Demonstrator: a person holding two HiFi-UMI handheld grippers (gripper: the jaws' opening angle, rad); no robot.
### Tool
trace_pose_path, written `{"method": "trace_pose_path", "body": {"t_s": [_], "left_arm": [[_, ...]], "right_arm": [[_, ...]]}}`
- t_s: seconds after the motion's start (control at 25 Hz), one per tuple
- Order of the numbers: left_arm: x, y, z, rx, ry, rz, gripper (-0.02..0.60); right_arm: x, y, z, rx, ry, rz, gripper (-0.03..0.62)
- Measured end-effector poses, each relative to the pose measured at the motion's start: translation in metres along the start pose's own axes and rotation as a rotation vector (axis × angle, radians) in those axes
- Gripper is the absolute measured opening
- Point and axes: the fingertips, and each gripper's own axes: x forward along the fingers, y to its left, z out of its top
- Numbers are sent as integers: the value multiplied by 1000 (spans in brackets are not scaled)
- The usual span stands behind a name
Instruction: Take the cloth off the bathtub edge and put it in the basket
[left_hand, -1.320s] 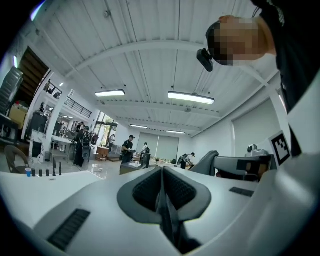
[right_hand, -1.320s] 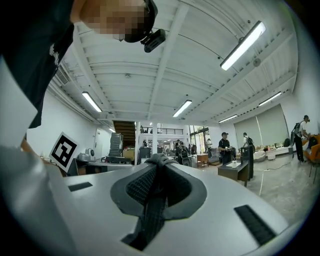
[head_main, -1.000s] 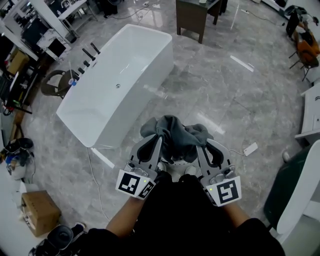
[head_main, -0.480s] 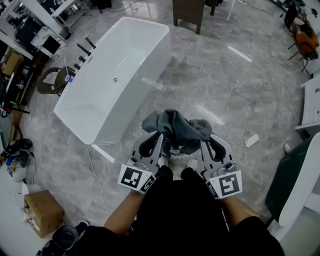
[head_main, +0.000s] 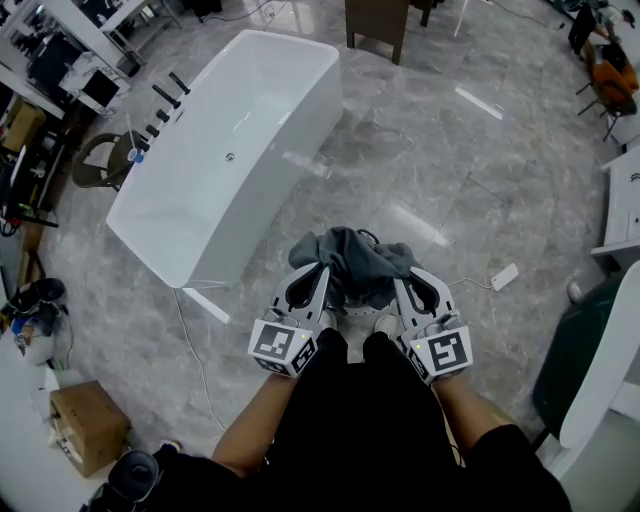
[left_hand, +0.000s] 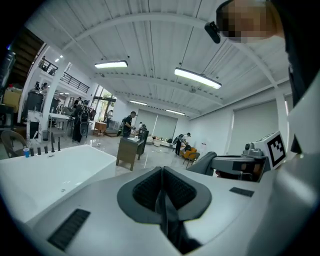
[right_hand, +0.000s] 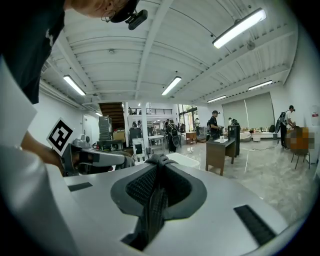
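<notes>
The grey cloth (head_main: 356, 258) hangs bunched in the air between my two grippers, away from the white bathtub (head_main: 225, 150) at the upper left. My left gripper (head_main: 323, 268) is shut on the cloth's left side; a dark fold (left_hand: 163, 207) runs down between its closed pads. My right gripper (head_main: 395, 277) is shut on the right side, with a ribbed fold (right_hand: 154, 202) pinched between its pads and a bulge of cloth (right_hand: 159, 160) above them. Both grippers point up, close in front of the person's body. No basket shows plainly in any view.
A dark wooden table (head_main: 385, 25) stands beyond the tub (left_hand: 47, 172). A white plug block (head_main: 503, 277) with a cable lies on the marble floor to the right. A cardboard box (head_main: 75, 425) is at the lower left and a chair (head_main: 105, 160) beside the tub. People stand far back (right_hand: 216, 122).
Both grippers have drawn in toward the body and closer together with the cloth. The bathtub now lies farther up and left in the head view.
</notes>
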Motion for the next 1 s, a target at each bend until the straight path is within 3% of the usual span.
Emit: {"method": "trace_pose_path", "body": {"t_s": [0.16,0.32,0.68,1.0], "left_arm": [[10,1,-35,-15,45,9,26],[14,8,-74,95,132,-7,26],[28,35,-160,27,270,0,26],[63,49,-235,-13,399,-44,26]], "right_arm": [[6,0,-28,5,54,-1,46],[17,-2,-54,44,114,1,46],[50,-11,-128,107,224,-10,46],[86,-21,-204,88,371,28,46]]}}
